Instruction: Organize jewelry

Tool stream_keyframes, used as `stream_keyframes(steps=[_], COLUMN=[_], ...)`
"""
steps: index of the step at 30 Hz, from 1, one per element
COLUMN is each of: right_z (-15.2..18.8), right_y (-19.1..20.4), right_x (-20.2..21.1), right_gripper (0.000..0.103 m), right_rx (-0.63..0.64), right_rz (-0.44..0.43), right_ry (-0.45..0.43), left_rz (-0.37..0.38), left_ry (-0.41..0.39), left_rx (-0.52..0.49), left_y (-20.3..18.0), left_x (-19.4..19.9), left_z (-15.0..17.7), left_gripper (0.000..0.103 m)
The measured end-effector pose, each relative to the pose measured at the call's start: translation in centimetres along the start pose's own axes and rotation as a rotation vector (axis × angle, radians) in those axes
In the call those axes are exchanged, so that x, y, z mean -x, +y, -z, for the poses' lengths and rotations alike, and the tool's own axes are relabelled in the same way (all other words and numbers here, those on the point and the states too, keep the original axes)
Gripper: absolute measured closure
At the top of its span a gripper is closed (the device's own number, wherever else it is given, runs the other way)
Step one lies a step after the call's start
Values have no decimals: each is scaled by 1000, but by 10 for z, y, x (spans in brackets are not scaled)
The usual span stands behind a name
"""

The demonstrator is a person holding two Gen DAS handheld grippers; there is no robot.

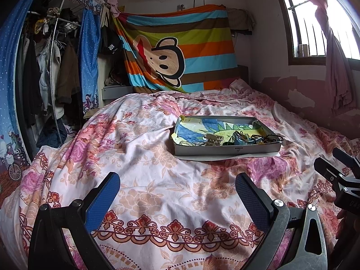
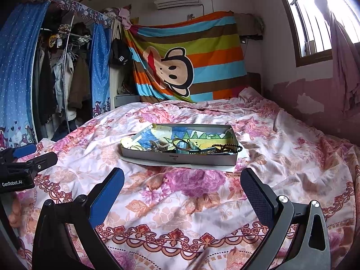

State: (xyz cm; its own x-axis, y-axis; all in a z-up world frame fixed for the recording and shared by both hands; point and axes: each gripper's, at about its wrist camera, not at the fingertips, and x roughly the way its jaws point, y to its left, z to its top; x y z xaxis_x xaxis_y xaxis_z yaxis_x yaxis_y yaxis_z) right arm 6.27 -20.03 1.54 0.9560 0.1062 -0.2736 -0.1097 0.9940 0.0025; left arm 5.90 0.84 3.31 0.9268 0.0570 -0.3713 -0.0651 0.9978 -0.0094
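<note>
Both your grippers hang released above the floral bedspread (image 2: 180, 202).
Your left gripper (image 1: 177, 186) and right gripper (image 2: 182, 182) hold nothing; the shallow grey jewelry tray (image 2: 180, 158) lies well ahead.

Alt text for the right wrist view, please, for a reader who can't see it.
A shallow grey tray of tangled jewelry, including a dark bead string, sits on a floral bedspread ahead of the open, empty right gripper. The left gripper shows at the left edge; a striped monkey blanket hangs behind.
</note>
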Motion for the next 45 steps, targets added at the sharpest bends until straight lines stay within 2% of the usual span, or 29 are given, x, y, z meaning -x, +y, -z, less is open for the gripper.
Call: stream_keyframes(steps=[45], right_z=[3], right_y=[0], right_x=[-1], right_gripper=[2], right_rx=[6], right_rz=[-9], right_ry=[9], left_rz=[-1], left_ry=[3], left_rx=[-4], left_y=[-1], left_x=[1], left_z=[0], left_gripper=[0])
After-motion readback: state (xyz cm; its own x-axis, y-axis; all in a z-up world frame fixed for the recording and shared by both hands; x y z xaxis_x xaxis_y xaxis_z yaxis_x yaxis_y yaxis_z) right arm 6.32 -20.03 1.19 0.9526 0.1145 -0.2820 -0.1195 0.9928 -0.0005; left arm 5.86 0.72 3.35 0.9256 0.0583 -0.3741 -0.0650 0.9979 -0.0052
